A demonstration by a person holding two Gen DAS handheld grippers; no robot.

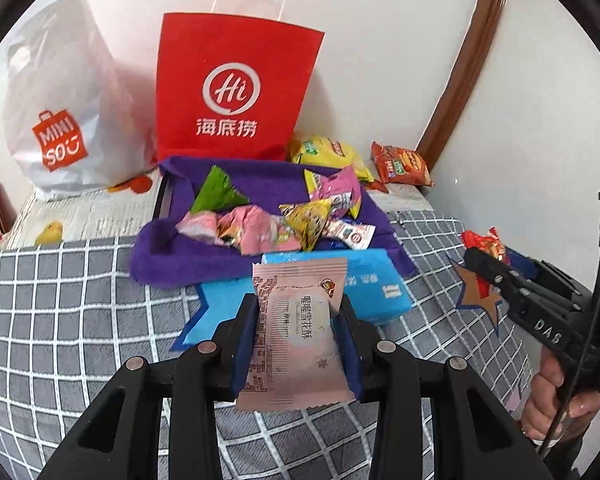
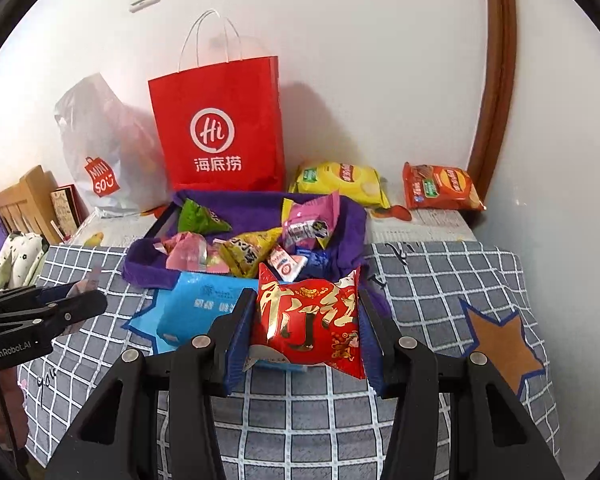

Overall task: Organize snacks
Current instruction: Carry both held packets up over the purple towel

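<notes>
My left gripper is shut on a pink snack packet, held above the checked cloth. My right gripper is shut on a red snack packet; it also shows at the right of the left wrist view. A purple felt tray ahead holds several small snack packets; the tray also shows in the right wrist view. A blue tissue pack lies in front of the tray, also seen in the right wrist view. The left gripper shows at the left of the right wrist view.
A red paper bag and a white Miniso bag stand against the wall behind the tray. A yellow chip bag and an orange chip bag lie at the back right. A wooden door frame is at right.
</notes>
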